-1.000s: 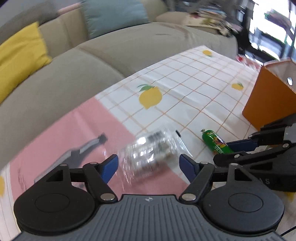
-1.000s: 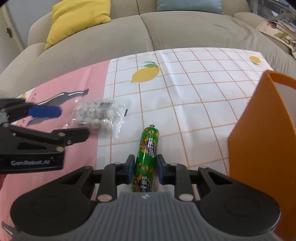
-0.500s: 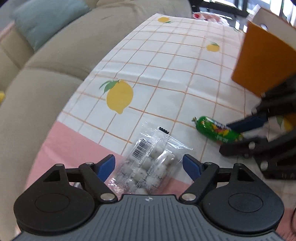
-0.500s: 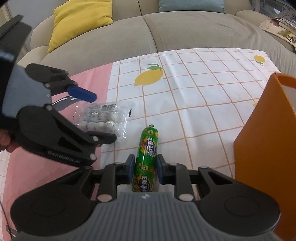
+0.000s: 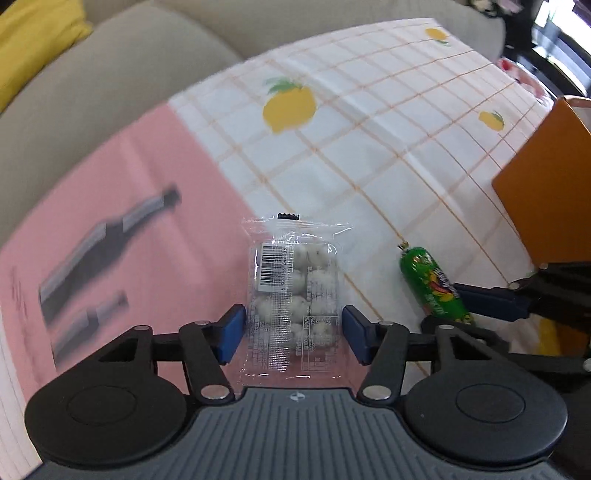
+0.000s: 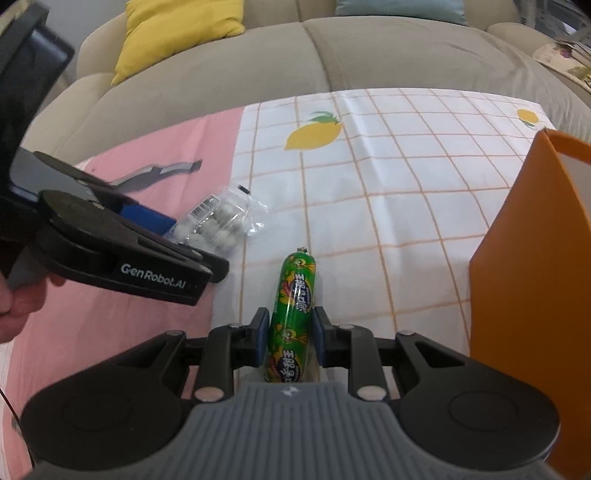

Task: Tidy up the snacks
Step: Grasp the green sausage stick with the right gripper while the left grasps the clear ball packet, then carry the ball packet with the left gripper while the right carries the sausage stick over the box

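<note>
The left wrist view looks almost straight down on the clear packet of white sweets (image 5: 293, 295), barcode up, lying across the line where the pink part of the tablecloth (image 5: 177, 206) meets the checked part; the left gripper (image 5: 293, 332) straddles the packet's near end, its jaws closing, the 2 blue pads (image 5: 231, 332) just beside the wrapper's edges but not yet squeezing it. Only the right wrist view shows that gripper from the side, tilted steeply down, with a bit of the person's hand (image 6: 11, 310) behind it at the left edge. That view also shows the right gripper (image 6: 290, 338) pinched tight on the green sausage stick (image 6: 293, 314), which lies on the checked cloth pointing away toward the sofa; in the left view the same stick sits to the right of the packet, well apart from it. The cloth covers a low table, white with orange lines and printed lemons (image 6: 314, 134); a grey sofa (image 6: 332, 55) with a yellow cushion (image 6: 177, 33) runs along its far edge. An orange box (image 6: 528, 295) stands at the table's right edge, near the stick.
</note>
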`<state>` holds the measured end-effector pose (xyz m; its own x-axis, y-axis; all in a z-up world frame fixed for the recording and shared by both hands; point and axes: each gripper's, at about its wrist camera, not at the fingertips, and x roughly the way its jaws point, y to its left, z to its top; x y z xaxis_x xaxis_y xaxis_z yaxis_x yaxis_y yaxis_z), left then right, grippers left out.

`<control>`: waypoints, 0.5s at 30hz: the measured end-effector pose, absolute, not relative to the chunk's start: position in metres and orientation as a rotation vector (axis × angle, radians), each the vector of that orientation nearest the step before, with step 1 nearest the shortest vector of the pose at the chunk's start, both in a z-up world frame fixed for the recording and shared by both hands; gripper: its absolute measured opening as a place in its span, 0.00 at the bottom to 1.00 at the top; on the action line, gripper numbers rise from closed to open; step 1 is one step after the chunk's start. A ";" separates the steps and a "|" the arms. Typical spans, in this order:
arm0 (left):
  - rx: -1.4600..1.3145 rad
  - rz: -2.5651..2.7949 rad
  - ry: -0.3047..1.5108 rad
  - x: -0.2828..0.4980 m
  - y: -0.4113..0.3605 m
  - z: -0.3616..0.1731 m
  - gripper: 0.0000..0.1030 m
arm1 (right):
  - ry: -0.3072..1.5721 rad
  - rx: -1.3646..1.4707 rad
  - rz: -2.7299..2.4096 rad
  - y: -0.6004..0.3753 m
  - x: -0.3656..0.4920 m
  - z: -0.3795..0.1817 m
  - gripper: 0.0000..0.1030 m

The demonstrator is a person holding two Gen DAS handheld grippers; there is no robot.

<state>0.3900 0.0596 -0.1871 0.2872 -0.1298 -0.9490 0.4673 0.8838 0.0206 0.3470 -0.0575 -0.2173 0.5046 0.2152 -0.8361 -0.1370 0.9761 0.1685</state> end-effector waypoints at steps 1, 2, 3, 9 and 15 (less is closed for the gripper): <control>0.310 -0.387 1.224 0.383 0.061 -0.187 0.63 | 1.026 0.079 0.219 -0.057 0.342 -0.217 0.22; 0.299 -0.366 1.226 0.374 0.063 -0.186 0.62 | 1.032 0.075 0.226 -0.056 0.338 -0.217 0.22; 0.287 -0.346 1.228 0.365 0.063 -0.186 0.62 | 1.037 0.070 0.233 -0.056 0.333 -0.217 0.22; 0.177 -0.260 1.254 0.308 0.067 -0.182 0.61 | 1.050 0.005 0.284 -0.050 0.289 -0.217 0.22; 0.096 -0.220 1.285 0.255 0.068 -0.181 0.61 | 1.071 -0.066 0.338 -0.051 0.241 -0.217 0.22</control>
<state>0.2552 0.0684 -0.1813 0.2649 -0.1092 -0.9581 0.2155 0.9751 -0.0516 0.2408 -0.0507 -0.2168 0.4332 0.2398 -0.8688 -0.3032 0.9466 0.1101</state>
